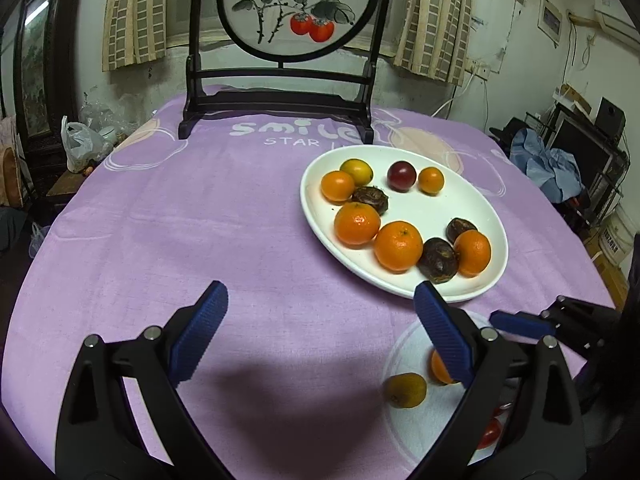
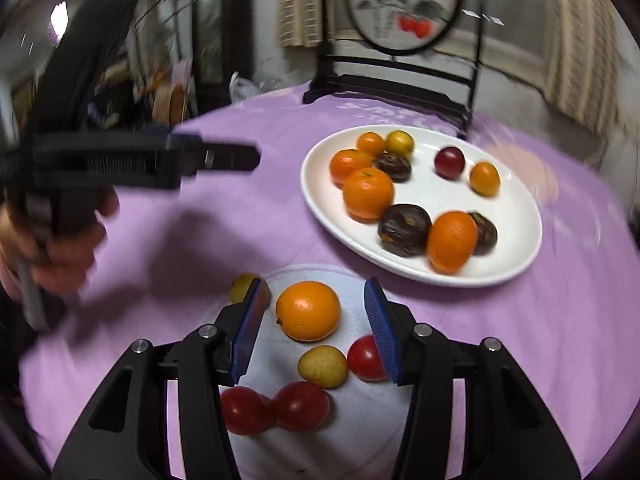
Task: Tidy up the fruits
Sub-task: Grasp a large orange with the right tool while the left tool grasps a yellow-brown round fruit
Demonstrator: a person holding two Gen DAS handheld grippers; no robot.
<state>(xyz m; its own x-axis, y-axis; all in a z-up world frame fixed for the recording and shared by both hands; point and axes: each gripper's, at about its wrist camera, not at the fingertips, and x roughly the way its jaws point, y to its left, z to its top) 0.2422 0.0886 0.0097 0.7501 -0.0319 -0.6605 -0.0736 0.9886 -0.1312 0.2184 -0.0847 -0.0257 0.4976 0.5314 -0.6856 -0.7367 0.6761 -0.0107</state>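
A white oval plate holds several oranges, dark brown fruits, a dark red plum and small yellow-orange fruits. A clear glass plate nearer me holds an orange, red tomatoes and yellow fruits. My right gripper is open over the glass plate, its pads either side of the orange without touching it. My left gripper is open and empty above bare cloth; it also shows in the right wrist view.
A purple tablecloth covers the round table. A dark wooden stand with a round painted screen stands at the far edge behind the white plate. Shelves, bags and clutter surround the table.
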